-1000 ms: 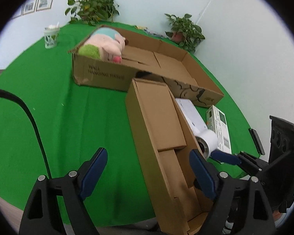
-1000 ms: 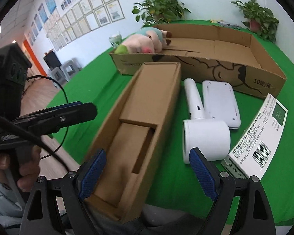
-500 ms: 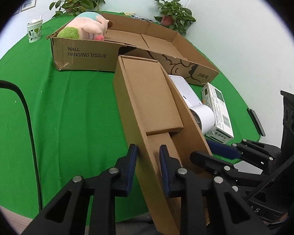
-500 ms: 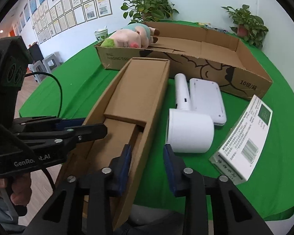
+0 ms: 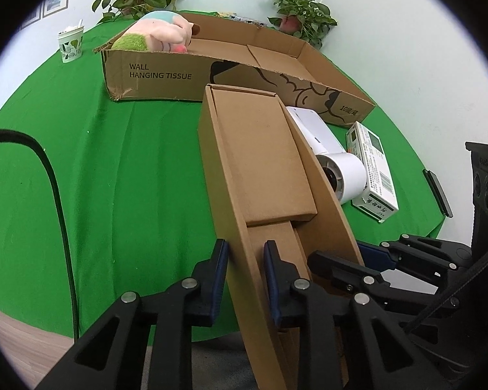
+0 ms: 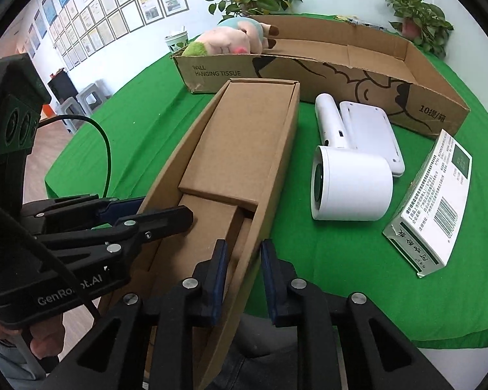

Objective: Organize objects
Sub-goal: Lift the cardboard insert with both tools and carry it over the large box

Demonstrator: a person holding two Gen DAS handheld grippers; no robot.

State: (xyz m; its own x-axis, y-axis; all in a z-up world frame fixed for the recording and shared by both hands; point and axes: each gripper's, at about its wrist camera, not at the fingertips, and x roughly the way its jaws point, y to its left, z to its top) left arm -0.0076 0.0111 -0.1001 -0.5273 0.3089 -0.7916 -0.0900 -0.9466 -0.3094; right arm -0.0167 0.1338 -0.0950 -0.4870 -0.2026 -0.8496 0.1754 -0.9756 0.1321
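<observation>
Brown cardboard sits between both sets of your jaws: your left gripper [image 5: 242, 268] pinches the left wall of the long narrow box [image 5: 260, 162], and your right gripper [image 6: 240, 268] is closing narrow on its right wall. That box overhangs the near edge of the green table [image 5: 114, 162], beside the white hair dryer [image 6: 351, 191].

Matt brown corrugated cardboard makes up the long narrow open box [image 5: 260, 149] up front, its surface dull and slightly fibrous, and the wide shallow printed cardboard tray [image 6: 374, 61] behind shows the same raw paper finish with ragged corners. Under everything lies a bright green cloth table cover [image 5: 114, 169], soft and non-reflective, while the white cylindrical plastic device [image 6: 351, 191] looks smooth and satin. The pink plush toy [image 6: 231, 44] is fuzzy fabric, and the white-and-green printed paperboard carton [image 6: 436, 201] has a faint sheen.
</observation>
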